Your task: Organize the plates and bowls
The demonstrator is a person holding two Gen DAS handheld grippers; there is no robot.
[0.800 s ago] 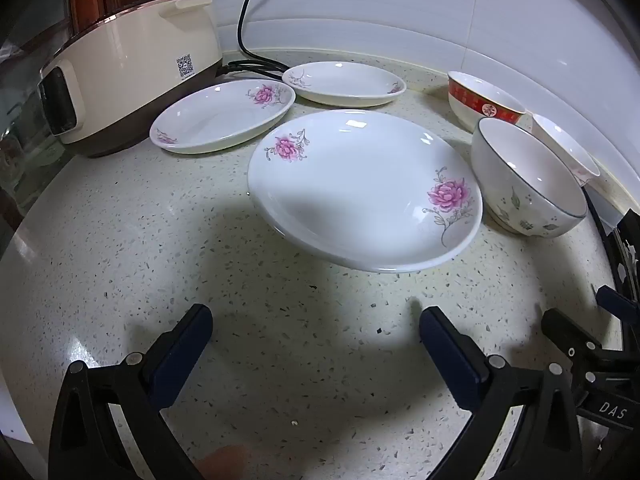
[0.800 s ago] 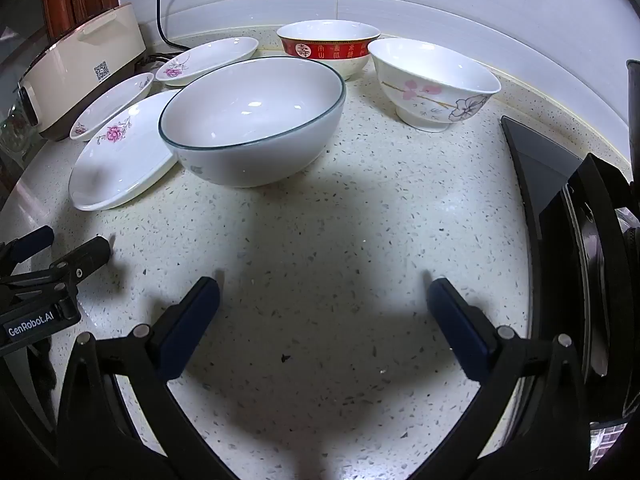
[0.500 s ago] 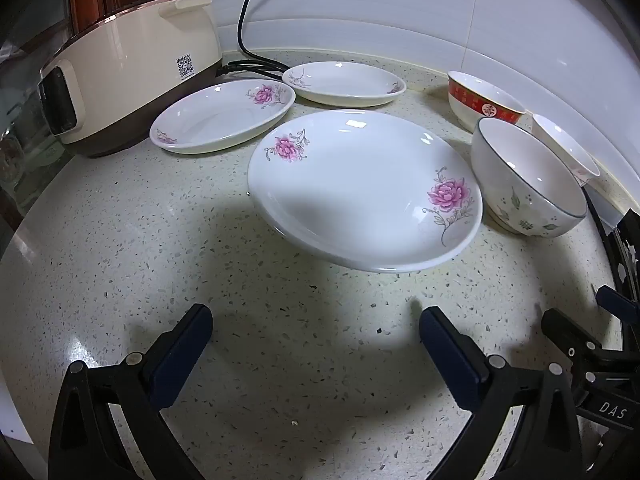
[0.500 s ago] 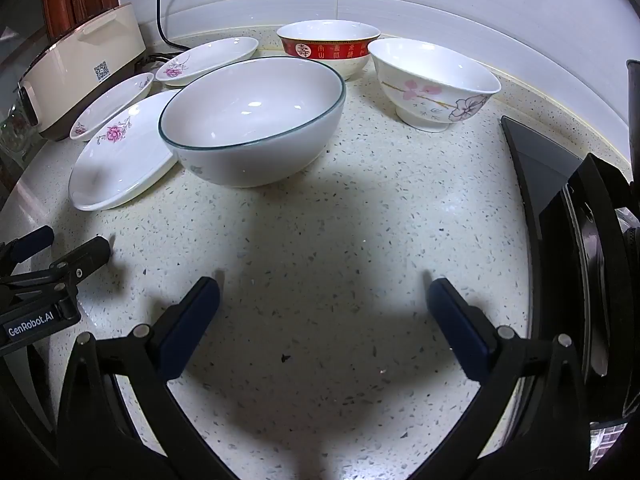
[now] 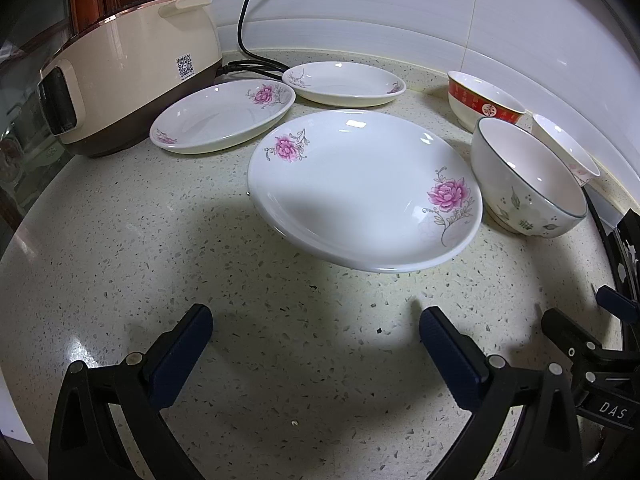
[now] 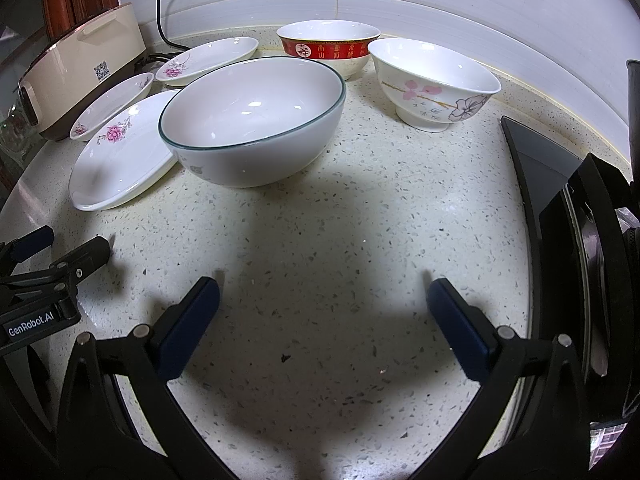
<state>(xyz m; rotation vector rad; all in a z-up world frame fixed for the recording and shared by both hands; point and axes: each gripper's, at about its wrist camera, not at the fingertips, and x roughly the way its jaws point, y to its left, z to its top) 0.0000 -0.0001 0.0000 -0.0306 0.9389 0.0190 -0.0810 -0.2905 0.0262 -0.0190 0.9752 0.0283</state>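
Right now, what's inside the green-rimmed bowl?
Nothing shows inside the green-rimmed bowl: the right wrist view sees a bare white interior with light glints. Its near inner wall is hidden by the rim.

We see a speckled pale desk (image 5: 120, 264) carrying everything. At ten o'clock in the left view stands a cream cooker (image 5: 132, 68) with a brown base, a dark panel on its end and a QR sticker on its side. A black cable (image 5: 244, 28) runs up the white tiled wall (image 5: 400, 8) at twelve o'clock. At three o'clock in the right view lies a black stovetop (image 6: 540, 160).
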